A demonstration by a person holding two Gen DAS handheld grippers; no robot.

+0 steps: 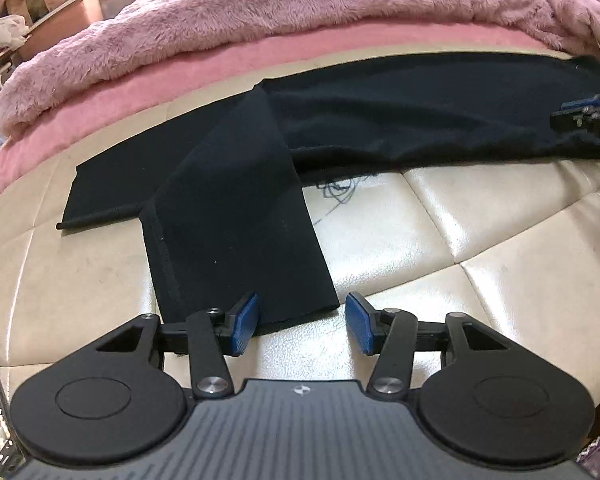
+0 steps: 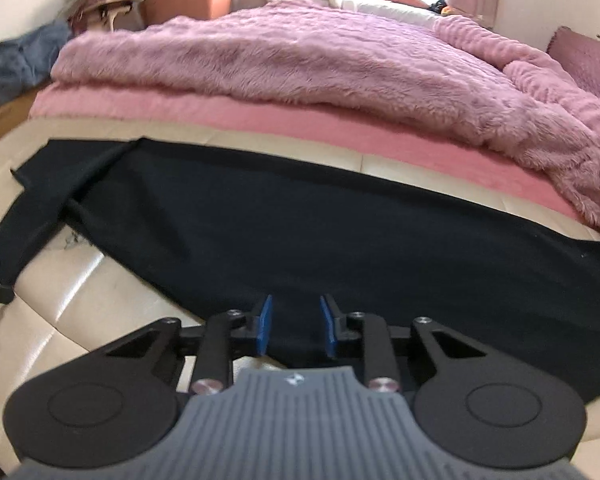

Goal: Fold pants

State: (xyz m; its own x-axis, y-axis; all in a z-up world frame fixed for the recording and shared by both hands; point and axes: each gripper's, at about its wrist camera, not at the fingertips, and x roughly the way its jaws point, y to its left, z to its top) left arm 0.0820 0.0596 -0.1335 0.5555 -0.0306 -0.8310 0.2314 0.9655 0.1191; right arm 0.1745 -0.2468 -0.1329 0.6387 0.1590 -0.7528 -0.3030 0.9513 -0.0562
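2 grippers are hovering at the near edge of the black pants (image 1: pixel 236 208), which are lying spread along a cream quilted bench (image 1: pixel 480 232) at the foot of the bed, just beside the pink sheet (image 1: pixel 148 92) and fluffy pink blanket (image 1: pixel 260 8).

Your left gripper (image 1: pixel 302 322) is sitting at the hem of 1 leg that is angling toward you, its blue fingers (image 1: pixel 246 324) apart, 1 over the cloth and 1 over bare bench. Closing there, you are risking a pinch on only the corner or the top layer, so the leg could twist or peel open as you lift.

Your right gripper (image 2: pixel 296 326) is sitting over the wide part of the pants, its fingers apart with cloth beneath them and nothing clamped. The view is too blurred to show the edge there, so you could be gathering a bunch instead of a clean edge.

The bench looks glossy, so the whole garment may slide if 1 side pulls first.
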